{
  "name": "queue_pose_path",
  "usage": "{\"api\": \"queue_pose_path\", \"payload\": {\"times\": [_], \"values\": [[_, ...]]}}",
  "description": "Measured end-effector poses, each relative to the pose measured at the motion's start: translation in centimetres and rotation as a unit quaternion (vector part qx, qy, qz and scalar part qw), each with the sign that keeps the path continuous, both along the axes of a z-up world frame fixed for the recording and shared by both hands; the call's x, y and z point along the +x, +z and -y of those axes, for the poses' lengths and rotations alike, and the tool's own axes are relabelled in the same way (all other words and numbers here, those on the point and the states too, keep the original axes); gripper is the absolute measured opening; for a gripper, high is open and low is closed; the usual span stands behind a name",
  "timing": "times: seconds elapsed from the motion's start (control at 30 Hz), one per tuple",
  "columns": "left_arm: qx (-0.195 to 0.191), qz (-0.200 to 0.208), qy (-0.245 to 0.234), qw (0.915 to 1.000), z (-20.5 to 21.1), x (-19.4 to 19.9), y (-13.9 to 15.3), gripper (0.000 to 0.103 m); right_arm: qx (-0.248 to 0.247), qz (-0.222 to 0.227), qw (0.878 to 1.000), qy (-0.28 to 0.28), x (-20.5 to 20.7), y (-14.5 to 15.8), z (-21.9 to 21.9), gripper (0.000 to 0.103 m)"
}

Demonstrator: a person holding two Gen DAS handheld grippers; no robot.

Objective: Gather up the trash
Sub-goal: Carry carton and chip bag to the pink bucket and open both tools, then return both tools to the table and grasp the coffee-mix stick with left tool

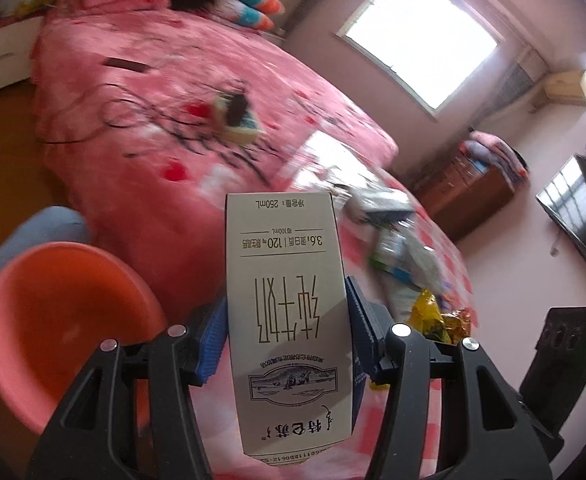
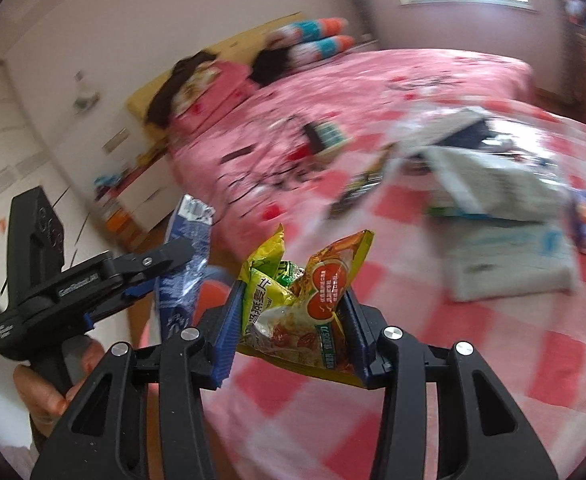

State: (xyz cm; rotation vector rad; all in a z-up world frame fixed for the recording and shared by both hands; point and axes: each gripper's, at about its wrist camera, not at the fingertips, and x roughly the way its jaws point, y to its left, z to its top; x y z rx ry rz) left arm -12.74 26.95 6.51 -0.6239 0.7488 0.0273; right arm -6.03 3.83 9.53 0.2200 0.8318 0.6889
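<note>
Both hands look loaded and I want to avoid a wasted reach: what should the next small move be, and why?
Probably carry the left gripper leftward over the orange basin and release the milk carton there. Both grippers are full, the right gripper clamped on the snack wrappers, so neither can take more litter from the bed before unloading.

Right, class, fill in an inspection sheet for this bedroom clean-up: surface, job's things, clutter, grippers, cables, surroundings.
Surface: bed under pink cover, checked sheet at the near end.
Job's things: milk carton; crumpled snack wrappers; orange bin beside the bed.
Clutter: loose packets on the checked sheet.
Grippers: left gripper shut on the carton; right gripper shut on the wrappers.
Cables: black cable looped across the cover.
Surroundings: window, wall television, wooden dresser.
</note>
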Motion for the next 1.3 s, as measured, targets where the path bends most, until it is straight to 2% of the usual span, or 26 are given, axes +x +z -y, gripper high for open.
{"api": "queue_pose_path", "payload": {"times": [0.1,0.27,0.5,0.53,0.57,0.6,0.63,0.73,0.8,0.93,1.07,1.2,1.3], "values": [[0.020,-0.011,0.038,0.9990,-3.2,-1.7,-0.7,0.055,-0.003,-0.004,0.999,0.047,-0.2,-0.3,-3.9,0.047],[0.024,-0.040,0.093,0.9946,-8.4,-4.0,-3.3,0.056,-0.008,-0.011,0.993,0.115,-0.8,-1.2,-10.2,0.047],[0.022,-0.084,0.126,0.9882,-12.0,-5.5,-7.7,0.056,-0.041,-0.012,0.985,0.167,-1.3,-3.3,-16.6,0.052],[0.023,-0.092,0.131,0.9868,-12.4,-5.5,-8.4,0.060,-0.043,-0.011,0.984,0.171,-1.3,-3.7,-17.2,0.060],[0.025,-0.099,0.134,0.9857,-12.7,-5.6,-8.9,0.071,-0.042,-0.015,0.984,0.173,-1.3,-4.1,-17.5,0.066],[0.033,-0.106,0.141,0.9838,-12.9,-5.7,-9.5,0.077,-0.039,-0.021,0.984,0.170,-1.3,-4.3,-17.5,0.076],[0.044,-0.111,0.147,0.9820,-13.0,-5.9,-9.8,0.082,-0.034,-0.024,0.985,0.166,-1.3,-4.3,-17.4,0.081],[0.067,-0.114,0.146,0.9804,-13.1,-6.7,-10.1,0.085,-0.024,-0.014,0.989,0.146,-1.3,-3.9,-15.9,0.086],[0.076,-0.101,0.146,0.9811,-13.2,-7.4,-10.1,0.086,-0.022,-0.006,0.992,0.122,-0.8,-3.5,-14.4,0.089],[0.092,-0.050,0.148,0.9834,-13.2,-8.9,-9.2,0.086,-0.017,-0.009,0.996,0.086,-0.2,-3.3,-11.7,0.089],[0.154,-0.015,0.139,0.9782,-11.5,-9.3,-7.6,0.086,-0.011,-0.011,0.998,0.059,0.2,-3.7,-8.9,0.089],[0.190,-0.021,0.116,0.9746,-9.7,-8.7,-6.5,0.086,0.008,-0.023,0.998,0.049,0.4,-4.4,-6.5,0.089],[0.222,-0.045,0.096,0.9692,-7.9,-7.8,-5.9,0.086,0.020,-0.028,0.999,0.037,0.6,-4.7,-4.5,0.089]]}}
